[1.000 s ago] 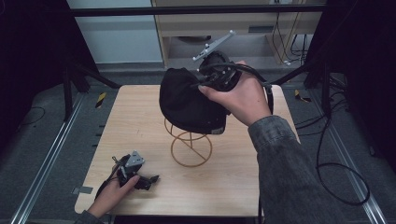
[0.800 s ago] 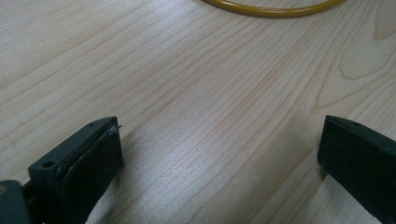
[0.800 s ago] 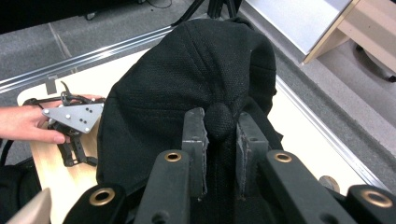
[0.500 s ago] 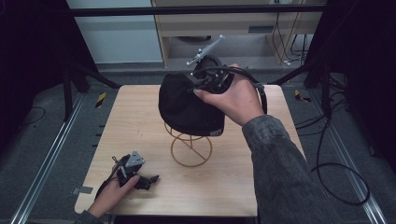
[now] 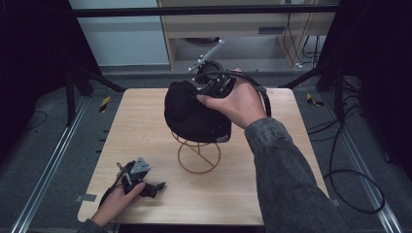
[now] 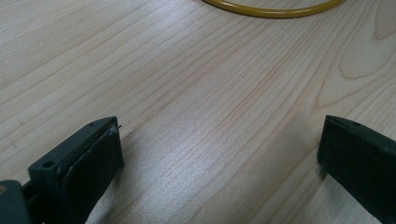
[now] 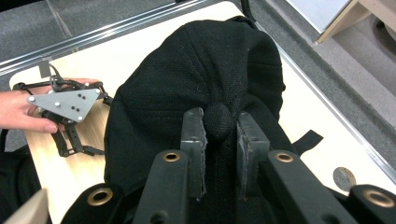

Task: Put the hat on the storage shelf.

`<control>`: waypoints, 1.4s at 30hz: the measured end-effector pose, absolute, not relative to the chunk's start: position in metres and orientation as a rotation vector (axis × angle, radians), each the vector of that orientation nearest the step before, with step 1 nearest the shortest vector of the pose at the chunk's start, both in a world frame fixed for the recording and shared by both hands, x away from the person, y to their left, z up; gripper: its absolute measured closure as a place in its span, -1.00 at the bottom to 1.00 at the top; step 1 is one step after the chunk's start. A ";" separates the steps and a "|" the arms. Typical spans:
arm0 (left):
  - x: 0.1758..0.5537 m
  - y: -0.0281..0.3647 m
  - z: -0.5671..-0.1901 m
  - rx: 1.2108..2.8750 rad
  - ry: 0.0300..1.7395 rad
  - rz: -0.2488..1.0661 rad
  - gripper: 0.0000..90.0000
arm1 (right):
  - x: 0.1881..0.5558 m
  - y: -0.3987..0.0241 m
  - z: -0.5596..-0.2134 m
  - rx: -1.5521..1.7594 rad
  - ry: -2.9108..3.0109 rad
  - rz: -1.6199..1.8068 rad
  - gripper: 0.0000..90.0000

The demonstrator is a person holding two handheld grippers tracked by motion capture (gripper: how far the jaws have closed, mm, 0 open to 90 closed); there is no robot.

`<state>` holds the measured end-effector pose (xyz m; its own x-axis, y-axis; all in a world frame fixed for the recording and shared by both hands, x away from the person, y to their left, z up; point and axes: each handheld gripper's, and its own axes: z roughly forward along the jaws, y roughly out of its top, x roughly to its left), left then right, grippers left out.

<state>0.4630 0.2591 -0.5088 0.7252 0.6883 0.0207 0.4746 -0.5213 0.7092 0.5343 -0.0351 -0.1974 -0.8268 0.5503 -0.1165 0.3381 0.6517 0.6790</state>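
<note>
The right gripper (image 5: 197, 92) has come down and toward the worktop's (image 5: 145, 121) middle over the last second, carrying the black cap (image 5: 192, 114) with it. The cap now sits lower over the yellow wire stand (image 5: 197, 154) than it did a moment ago, draped on the stand's top with the round base ring resting on the worktop near its centre. In the right gripper view the jaws are clamped on the cap's crown button (image 7: 218, 120), one pad on each side, so the cap is not yet released. I judge that the cap is being settled onto the stand, and that the remaining step is to let go once it sits squarely.

The left gripper (image 5: 154, 186) has kept its place near the worktop's near left corner, lying on the wood in the left hand (image 5: 116, 204), its jaws wide apart with nothing between them.

No brand, label or writing can be read on the cap, the stand or the grippers.
</note>
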 end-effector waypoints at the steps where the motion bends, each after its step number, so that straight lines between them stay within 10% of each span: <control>1: 0.463 0.259 -0.509 2.222 0.875 0.391 -1.00 | 0.535 -0.035 -0.198 0.713 2.560 0.965 0.70; 42: 0.463 0.259 -0.509 2.222 0.873 0.390 -1.00 | 0.540 -0.017 -0.224 0.691 2.629 0.922 0.65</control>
<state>0.4630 0.2590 -0.5088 0.7265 0.6869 0.0203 0.4737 -0.5220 0.7093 0.5396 -0.0166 -0.2239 -0.8499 0.5186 -0.0935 0.3467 0.6838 0.6421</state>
